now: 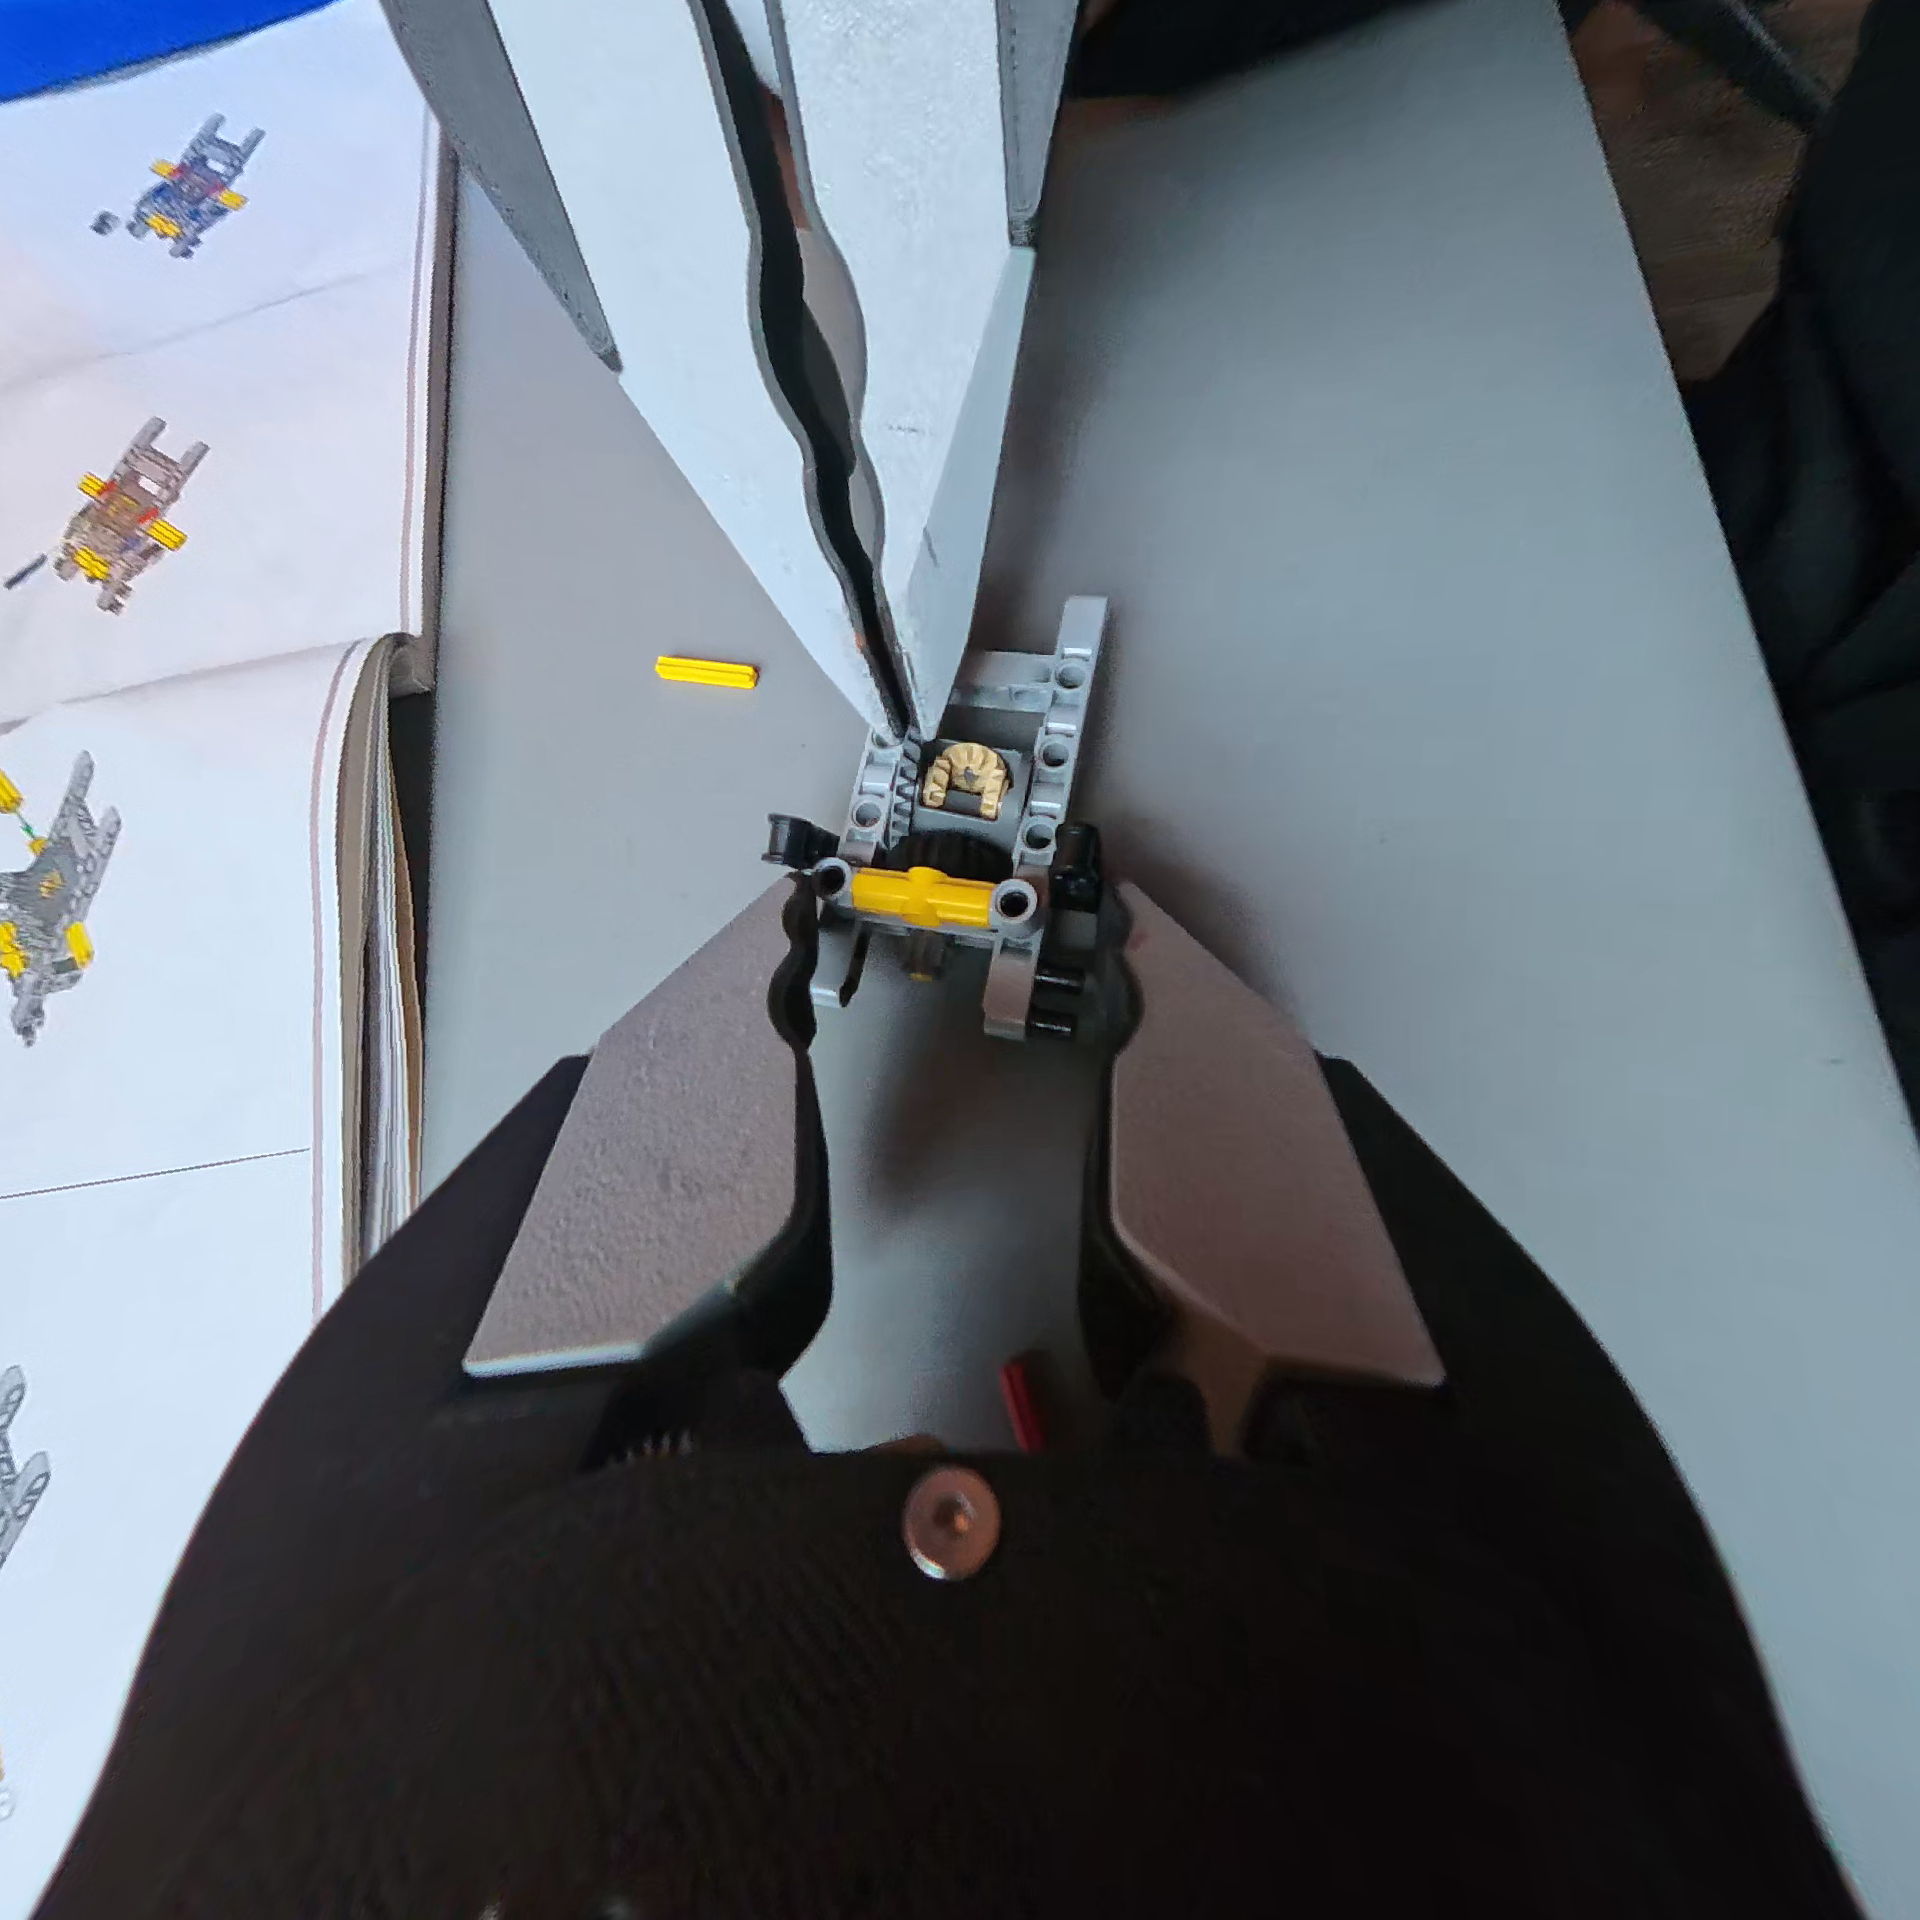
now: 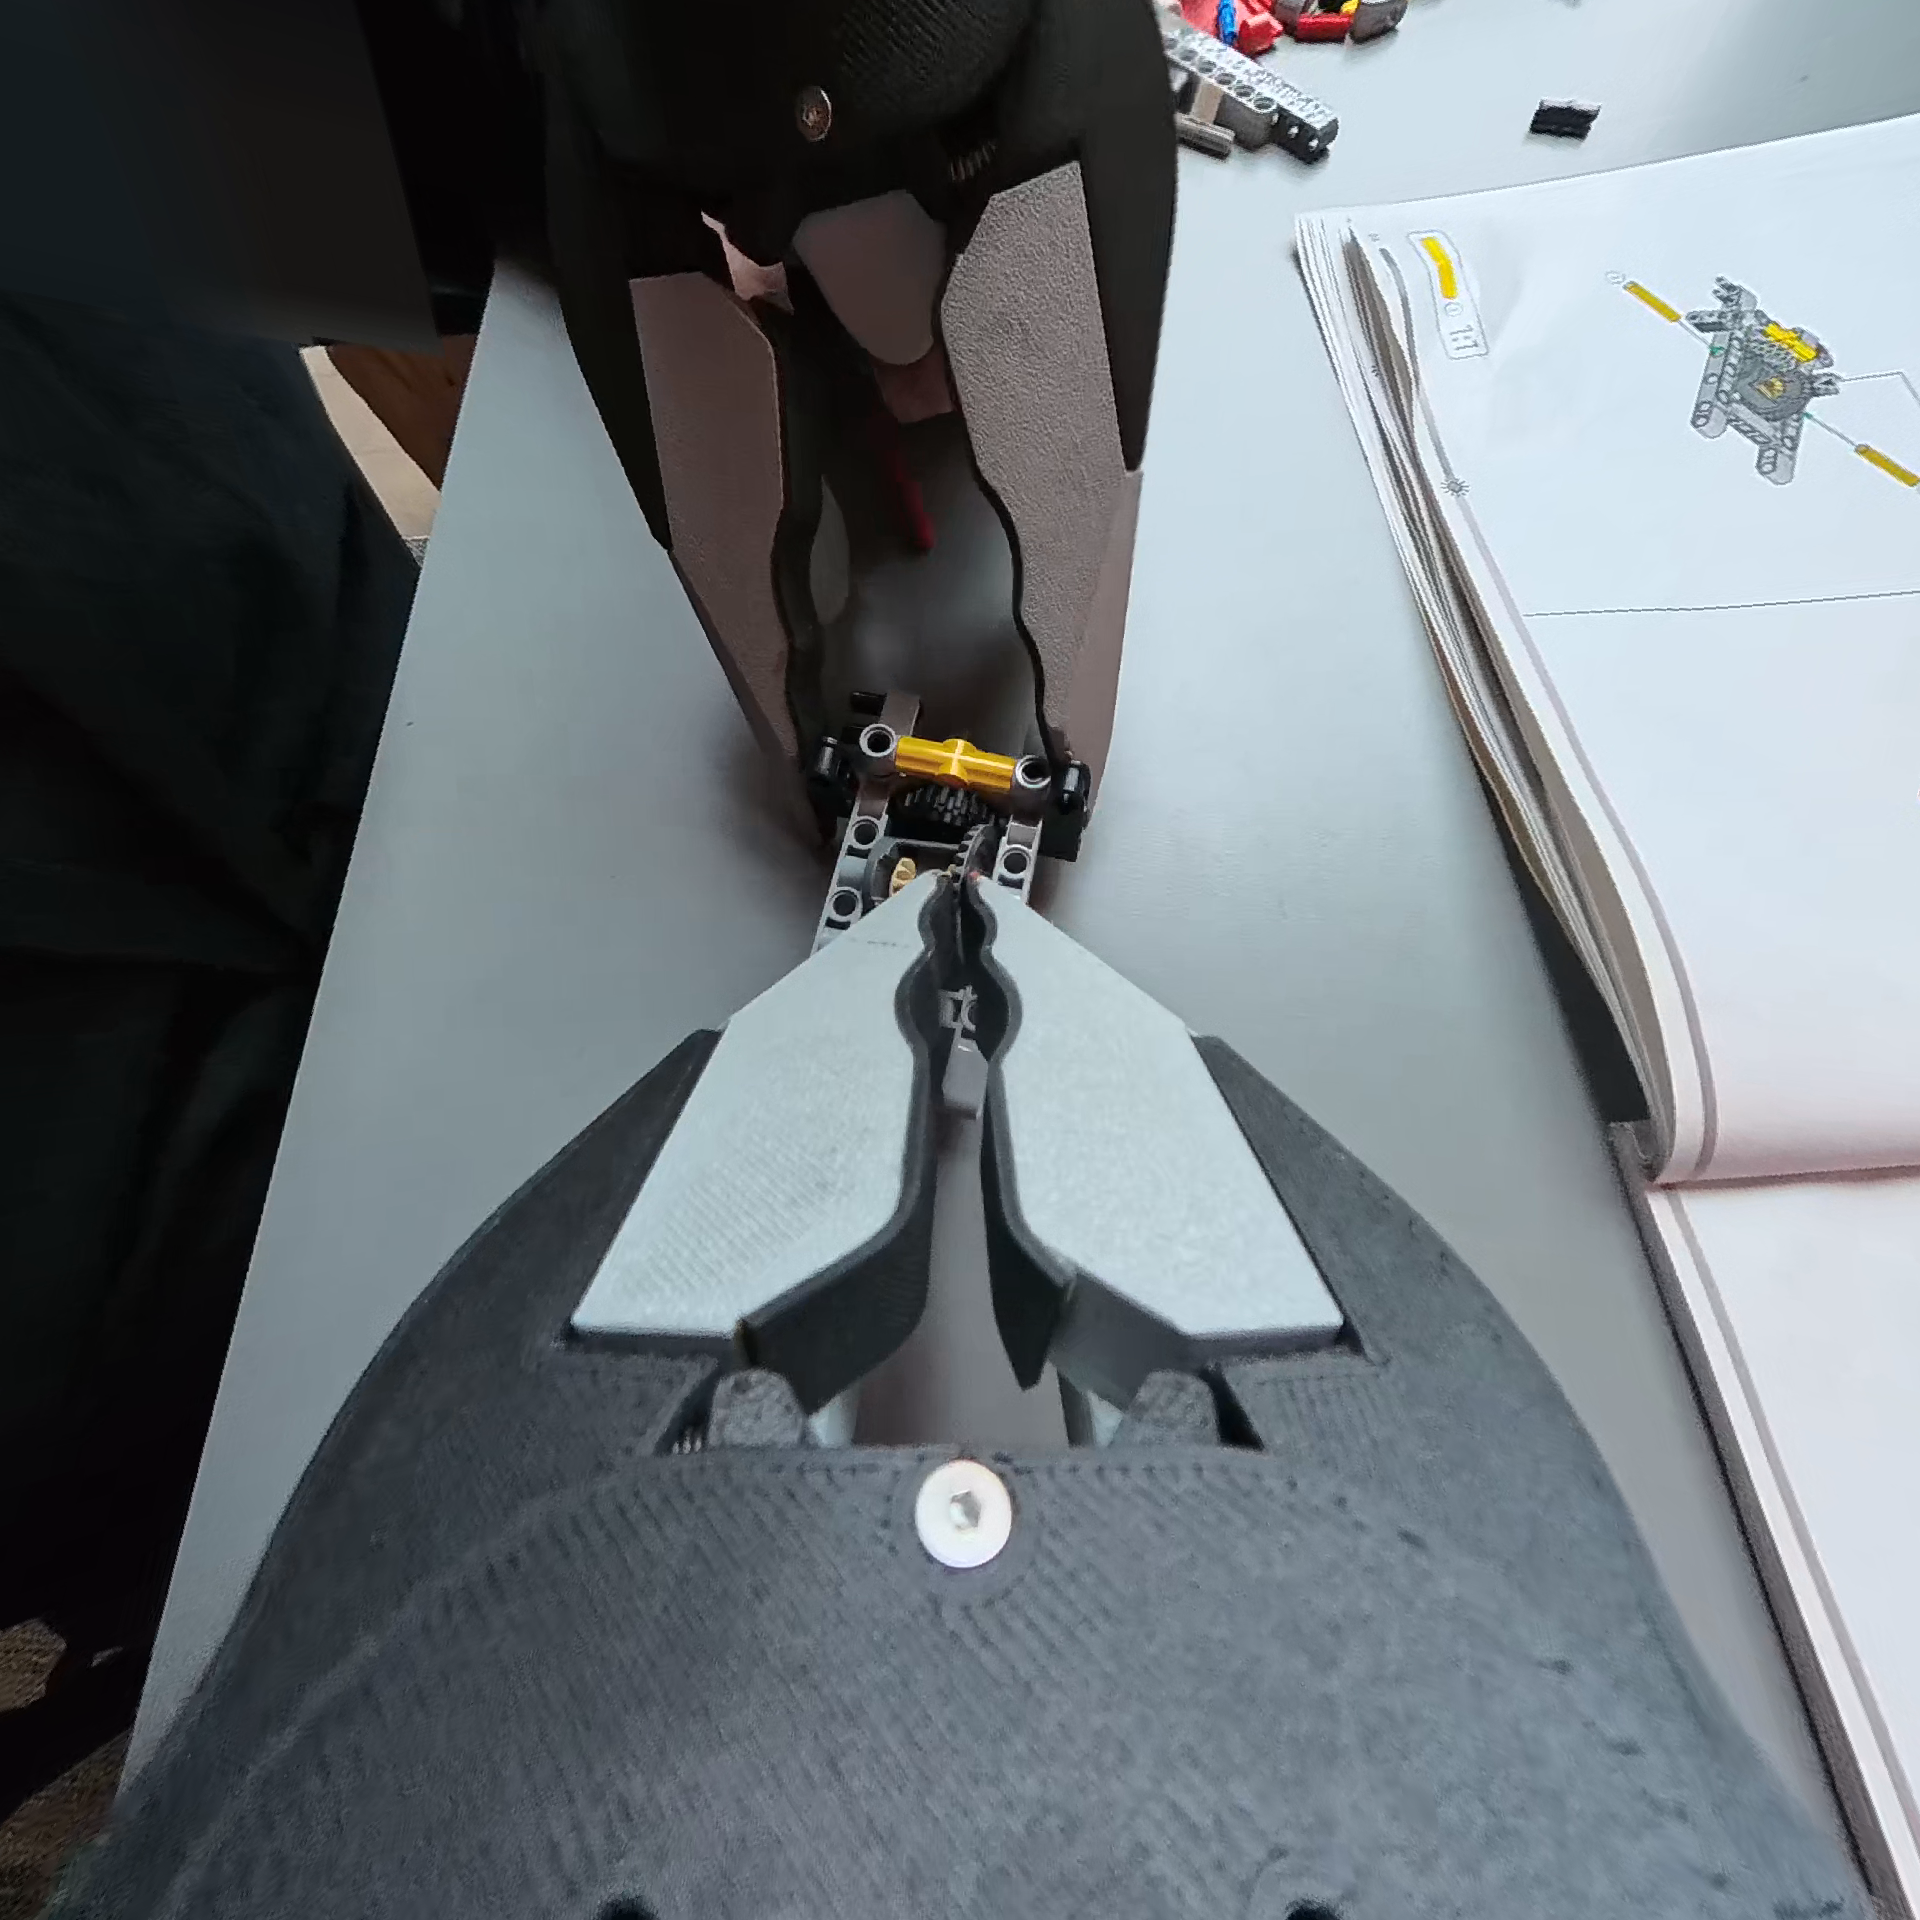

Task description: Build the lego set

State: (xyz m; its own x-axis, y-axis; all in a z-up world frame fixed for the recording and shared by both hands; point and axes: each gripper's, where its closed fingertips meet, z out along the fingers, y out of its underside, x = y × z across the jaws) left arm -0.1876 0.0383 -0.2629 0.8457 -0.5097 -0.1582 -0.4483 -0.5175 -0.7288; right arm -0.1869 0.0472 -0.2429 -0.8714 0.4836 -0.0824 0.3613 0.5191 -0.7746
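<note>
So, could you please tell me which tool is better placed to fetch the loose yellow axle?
Probably the right tool: its tips lie close to the yellow axle, while the left tool straddles the grey frame, steadying it.

Grey table (image 1: 1351, 520), brown floor (image 1: 1662, 260) beyond its edge

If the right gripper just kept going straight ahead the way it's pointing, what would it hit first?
The right gripper is shut, its tips already at the grey Lego frame assembly. Going on, it would likely press into the small black gear, then the yellow axle connector. Depth is uncertain.
</note>
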